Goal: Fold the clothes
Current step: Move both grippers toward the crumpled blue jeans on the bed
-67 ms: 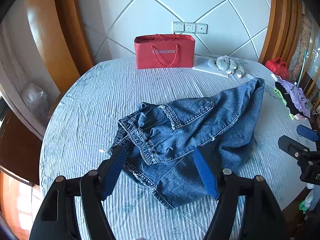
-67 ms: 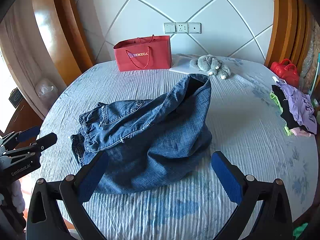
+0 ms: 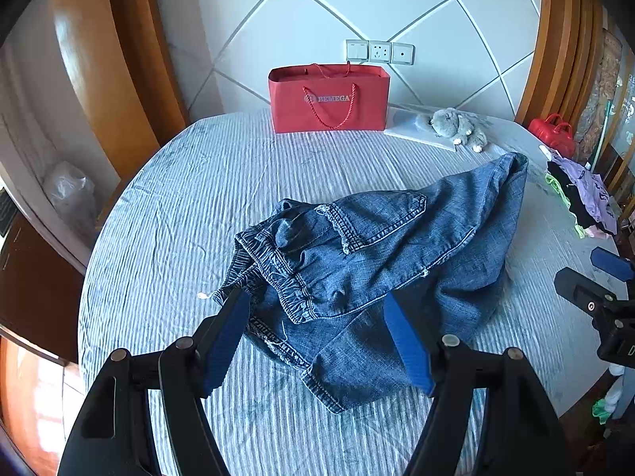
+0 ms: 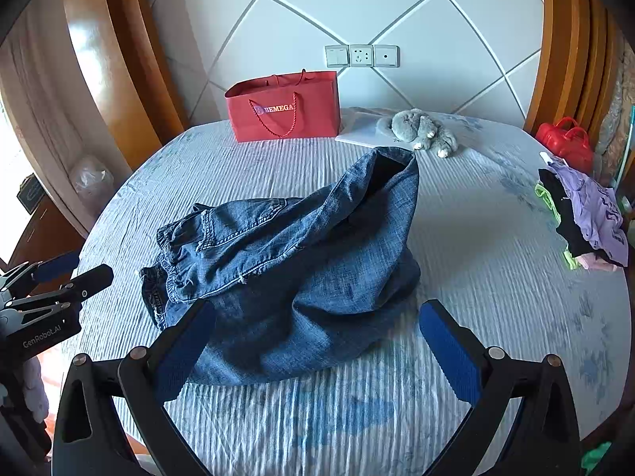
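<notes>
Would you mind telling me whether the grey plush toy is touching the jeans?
Apart. The left wrist view shows a strip of bare bedsheet between the plush toy and the raised end of the jeans.

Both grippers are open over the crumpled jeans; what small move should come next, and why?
Probably lower the left gripper onto the elastic waistband just ahead of it and close. The jeans lie bunched on the bed, ungrasped, and must be spread flat before any fold.

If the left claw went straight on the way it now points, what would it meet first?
Most likely the crumpled denim jeans: the open left claw frames their elastic waistband and near hem. Depth is unclear, but nothing else lies between.
</notes>
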